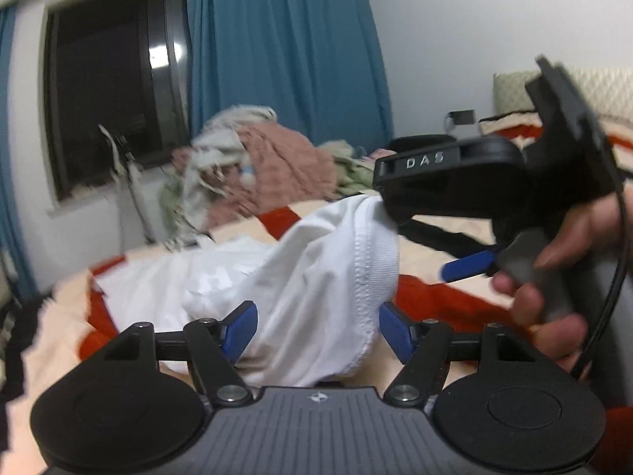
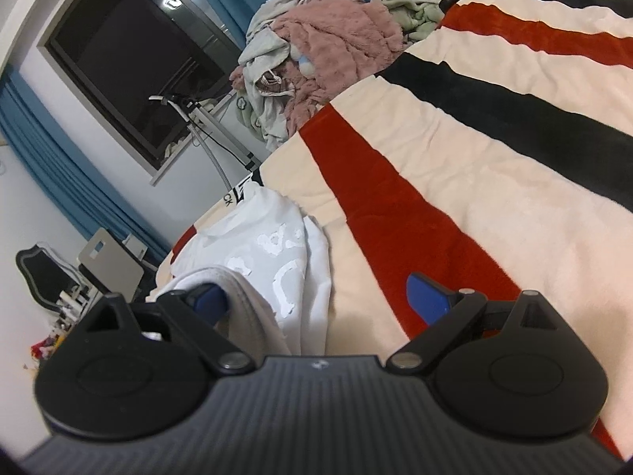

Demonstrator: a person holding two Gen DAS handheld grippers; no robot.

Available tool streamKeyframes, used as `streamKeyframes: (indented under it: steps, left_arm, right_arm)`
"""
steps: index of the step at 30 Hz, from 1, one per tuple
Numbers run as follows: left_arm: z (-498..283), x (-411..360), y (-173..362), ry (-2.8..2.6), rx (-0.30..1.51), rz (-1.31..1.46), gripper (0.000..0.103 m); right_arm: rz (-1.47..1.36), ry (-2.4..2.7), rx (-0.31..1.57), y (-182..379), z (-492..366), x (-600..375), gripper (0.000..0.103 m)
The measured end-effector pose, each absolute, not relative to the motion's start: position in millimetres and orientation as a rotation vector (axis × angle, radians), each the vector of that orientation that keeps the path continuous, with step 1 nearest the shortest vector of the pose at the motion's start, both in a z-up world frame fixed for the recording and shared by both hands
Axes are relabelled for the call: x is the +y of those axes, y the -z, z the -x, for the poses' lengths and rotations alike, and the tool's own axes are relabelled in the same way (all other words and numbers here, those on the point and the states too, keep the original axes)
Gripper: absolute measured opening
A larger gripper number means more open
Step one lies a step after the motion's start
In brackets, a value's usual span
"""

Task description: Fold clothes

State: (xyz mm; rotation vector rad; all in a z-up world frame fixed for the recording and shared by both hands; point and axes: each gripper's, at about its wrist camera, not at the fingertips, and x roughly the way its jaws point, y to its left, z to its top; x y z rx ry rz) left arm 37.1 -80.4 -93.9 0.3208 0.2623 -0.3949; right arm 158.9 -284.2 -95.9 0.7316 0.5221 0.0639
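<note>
Two hand-held grippers over one white T-shirt (image 1: 285,277) spread on a striped blanket (image 2: 455,182). Left gripper (image 1: 316,328): blue pads wide apart, hemmed edge of the shirt bunched between them, pinched by neither. Right gripper (image 2: 316,301): likewise spread wide, gripping nothing; shirt's printed front (image 2: 277,269) draped beside and over the left-hand pad (image 2: 209,297), bare blanket before the other. Far edge: heap of unfolded clothes (image 2: 328,55), well apart.
</note>
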Motion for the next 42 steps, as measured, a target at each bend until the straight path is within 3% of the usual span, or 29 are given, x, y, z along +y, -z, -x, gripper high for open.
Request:
streamKeyframes:
  steps: [12,18,31,35,39,42]
  left_arm:
    - [-50.3,-124.7,114.6,0.289,0.181,-0.378,0.078]
    - [-49.6,-100.8,93.0,0.062,0.08,-0.25,0.084]
    - [-49.8,-68.9,60.7,-0.047,-0.039,-0.165,0.085]
    - [-37.4,-45.1,42.8,-0.061,-0.057,-0.112,0.085]
    - [-26.5,-26.1,27.0,-0.067,-0.058,-0.035,0.085]
    - [-7.3,-9.5,16.2,-0.073,-0.074,0.001,0.085]
  right_arm:
    - [-0.754,-0.085,0.551,97.8,-161.9,-289.2,0.095]
    - [-0.737,-0.079,0.563,100.7,-163.9,-288.0,0.096]
    - [-0.676,-0.082,0.728,120.0,-169.2,-270.7,0.095]
    - [-0.639,-0.023,0.547,93.2,-147.7,-279.1,0.095]
    - [-0.371,0.069,0.238,49.0,-118.4,-268.7,0.097]
    - [-0.308,0.068,0.198,42.1,-115.4,-263.8,0.1]
